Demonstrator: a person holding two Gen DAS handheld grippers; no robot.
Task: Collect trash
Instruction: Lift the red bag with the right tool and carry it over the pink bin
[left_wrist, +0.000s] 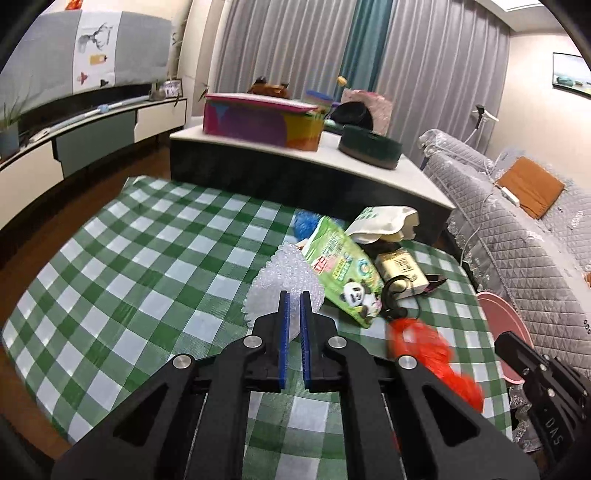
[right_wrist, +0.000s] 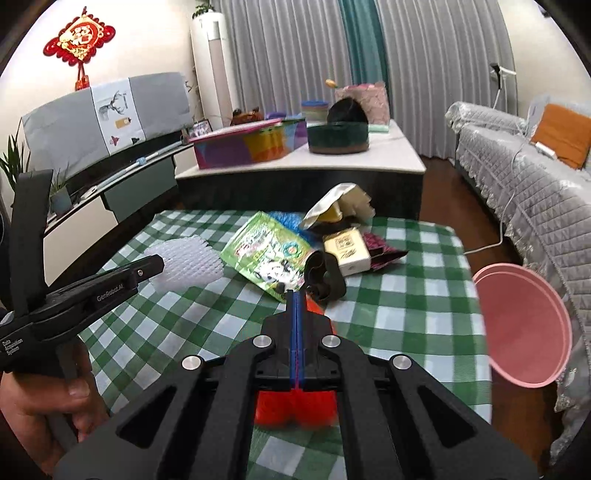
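Observation:
My left gripper (left_wrist: 294, 295) is shut on a white foam net (left_wrist: 273, 280), which is held just above the green checked tablecloth (left_wrist: 147, 258). The right wrist view shows the same net (right_wrist: 192, 262) at the left gripper's tip. My right gripper (right_wrist: 297, 293) is shut on a red mesh net (right_wrist: 295, 404) that hangs under its fingers. It shows as a red blur (left_wrist: 421, 343) in the left wrist view. More trash lies beyond: a green panda packet (right_wrist: 269, 254), a cream box (right_wrist: 347, 251), a dark red wrapper (right_wrist: 380, 251) and a crumpled pale bag (right_wrist: 332, 206).
A pink bin (right_wrist: 524, 325) stands off the table's right edge, in front of a grey sofa (right_wrist: 535, 206). A black strap (right_wrist: 327, 277) lies just past my right fingertips. Behind the table is a higher white-topped table (right_wrist: 388, 155) with a colourful box. A person's hand (right_wrist: 40, 406) grips the left tool.

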